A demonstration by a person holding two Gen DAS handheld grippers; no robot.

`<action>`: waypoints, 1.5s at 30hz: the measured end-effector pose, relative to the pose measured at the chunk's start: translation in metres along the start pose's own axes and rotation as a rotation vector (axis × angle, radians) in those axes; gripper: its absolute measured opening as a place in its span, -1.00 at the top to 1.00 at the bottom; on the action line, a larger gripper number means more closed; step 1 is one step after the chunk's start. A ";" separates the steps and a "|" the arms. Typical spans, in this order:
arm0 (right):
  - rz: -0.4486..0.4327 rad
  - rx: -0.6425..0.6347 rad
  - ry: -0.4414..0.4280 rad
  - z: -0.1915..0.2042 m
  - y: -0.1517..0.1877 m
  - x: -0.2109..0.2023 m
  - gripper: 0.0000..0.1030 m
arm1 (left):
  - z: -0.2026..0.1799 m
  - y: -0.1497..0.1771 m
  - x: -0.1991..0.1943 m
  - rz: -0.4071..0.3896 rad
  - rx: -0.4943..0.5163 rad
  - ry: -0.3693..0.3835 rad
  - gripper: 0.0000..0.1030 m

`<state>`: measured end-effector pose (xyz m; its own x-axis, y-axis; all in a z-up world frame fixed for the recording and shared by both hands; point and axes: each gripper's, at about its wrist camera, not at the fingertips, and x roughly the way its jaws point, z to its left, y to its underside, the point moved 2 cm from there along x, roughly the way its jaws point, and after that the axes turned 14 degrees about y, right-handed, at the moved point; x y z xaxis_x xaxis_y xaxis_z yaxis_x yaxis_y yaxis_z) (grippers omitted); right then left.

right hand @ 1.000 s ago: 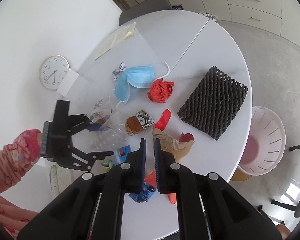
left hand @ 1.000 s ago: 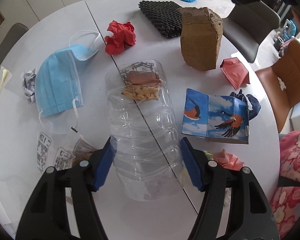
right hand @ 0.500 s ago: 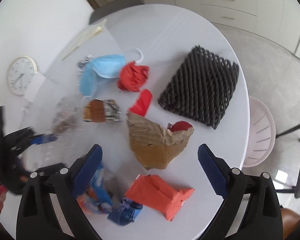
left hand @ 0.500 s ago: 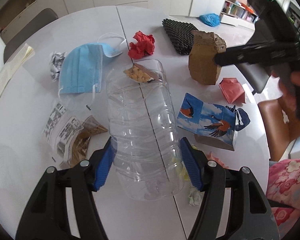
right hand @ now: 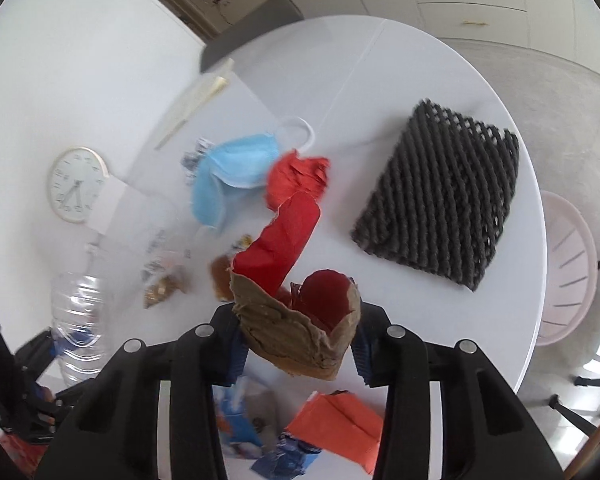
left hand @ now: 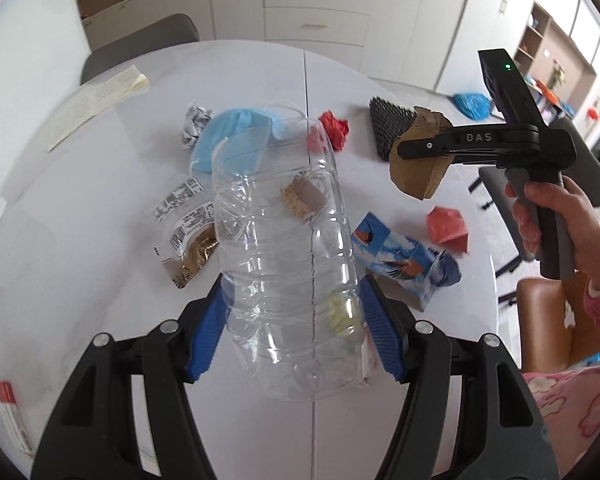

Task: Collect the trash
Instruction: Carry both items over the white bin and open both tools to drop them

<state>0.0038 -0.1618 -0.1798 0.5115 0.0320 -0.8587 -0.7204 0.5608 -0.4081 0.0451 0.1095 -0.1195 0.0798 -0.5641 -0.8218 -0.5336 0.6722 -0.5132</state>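
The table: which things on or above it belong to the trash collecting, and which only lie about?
Trash:
clear plastic bottle, in left tool
brown paper bag, in right tool
blue face mask
crumpled red paper
snack wrapper

Lying about:
wall clock
black mesh mat

Clear ribbed plastic bottle (left hand: 284, 264) at frame centre, between blue ridged pads (left hand: 374, 330). Crumpled brown paper bag (right hand: 300, 332) at lower centre, red paper (right hand: 280, 242) inside. Pale blue face mask (right hand: 230, 182) centre left. Dark grey foam netting (right hand: 440, 206) right. Bird-patterned blue carton (left hand: 400, 258) lower right. White round table (left hand: 100, 208) beneath.
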 end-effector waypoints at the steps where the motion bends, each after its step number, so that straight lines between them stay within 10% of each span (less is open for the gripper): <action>1: -0.005 0.003 -0.040 -0.002 -0.004 -0.010 0.18 | -0.005 -0.001 -0.002 -0.009 -0.007 -0.010 -0.22; 4: -0.051 0.009 -0.079 -0.022 -0.017 -0.049 0.18 | -0.027 -0.006 -0.008 -0.041 -0.030 -0.034 -0.22; 9: -0.117 0.043 0.107 -0.109 -0.040 -0.092 0.17 | -0.070 -0.024 -0.006 -0.085 -0.069 -0.020 -0.22; 17: 0.114 0.092 0.194 -0.222 -0.049 -0.009 -0.15 | -0.134 -0.069 0.024 -0.123 -0.104 0.002 -0.23; 24: 0.064 -0.007 0.164 -0.224 -0.065 -0.025 -0.57 | -0.175 -0.103 0.062 -0.106 -0.082 -0.025 -0.23; 34: -0.122 -0.094 0.243 -0.249 -0.098 -0.123 -0.90 | -0.246 -0.174 0.207 0.078 0.015 0.046 -0.24; 45: -0.075 0.007 0.287 -0.316 -0.074 -0.115 -0.92 | -0.249 -0.162 0.384 0.341 0.027 -0.124 -0.53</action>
<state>-0.1501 -0.4687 -0.1484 0.4090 -0.2445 -0.8792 -0.6819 0.5584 -0.4725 -0.0475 -0.3352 -0.2908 0.0031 -0.2437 -0.9698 -0.5246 0.8253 -0.2091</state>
